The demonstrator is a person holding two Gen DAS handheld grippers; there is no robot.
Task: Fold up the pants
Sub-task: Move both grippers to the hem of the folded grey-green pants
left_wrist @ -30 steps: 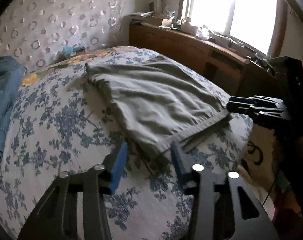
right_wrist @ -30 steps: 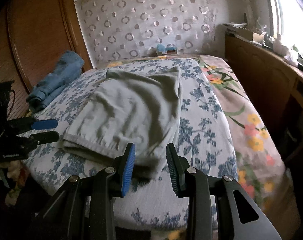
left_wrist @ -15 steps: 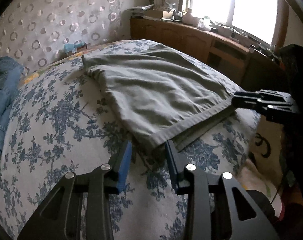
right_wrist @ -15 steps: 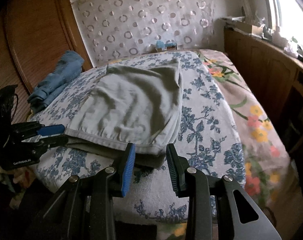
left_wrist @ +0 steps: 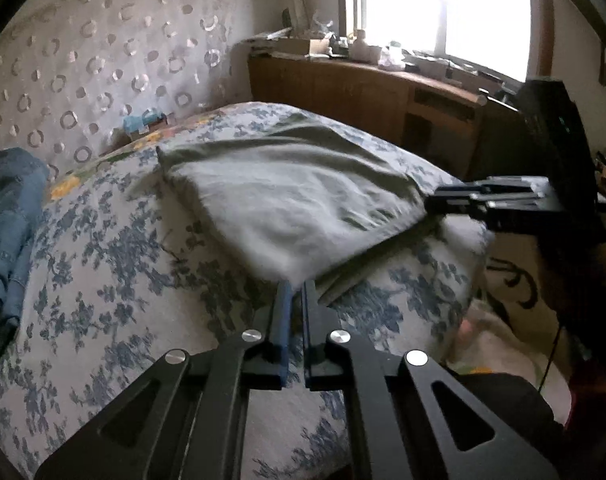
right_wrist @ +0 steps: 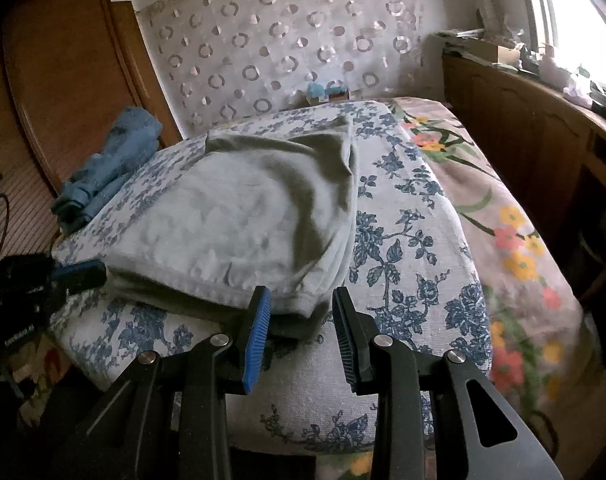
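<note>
Grey-green pants (left_wrist: 287,200) lie folded in half on the blue floral bedspread (left_wrist: 103,280), waistband edge toward me. My left gripper (left_wrist: 297,286) is shut on the near left corner of the pants. In the right wrist view the pants (right_wrist: 239,216) lie ahead, and my right gripper (right_wrist: 301,300) is open with its fingers on either side of the near right corner, which is raised slightly. The right gripper shows at the right of the left wrist view (left_wrist: 435,202); the left gripper shows at the left of the right wrist view (right_wrist: 99,272).
A pile of blue jeans (right_wrist: 107,164) lies on the bed's left side. A wooden cabinet (left_wrist: 363,92) with clutter runs under the window on the right. A wooden wardrobe (right_wrist: 63,80) stands to the left. A patterned headboard wall (right_wrist: 263,48) is behind.
Both grippers moved forward to the pants' near edge. The left gripper closed on its corner. The right gripper stayed open and now straddles its corner.
</note>
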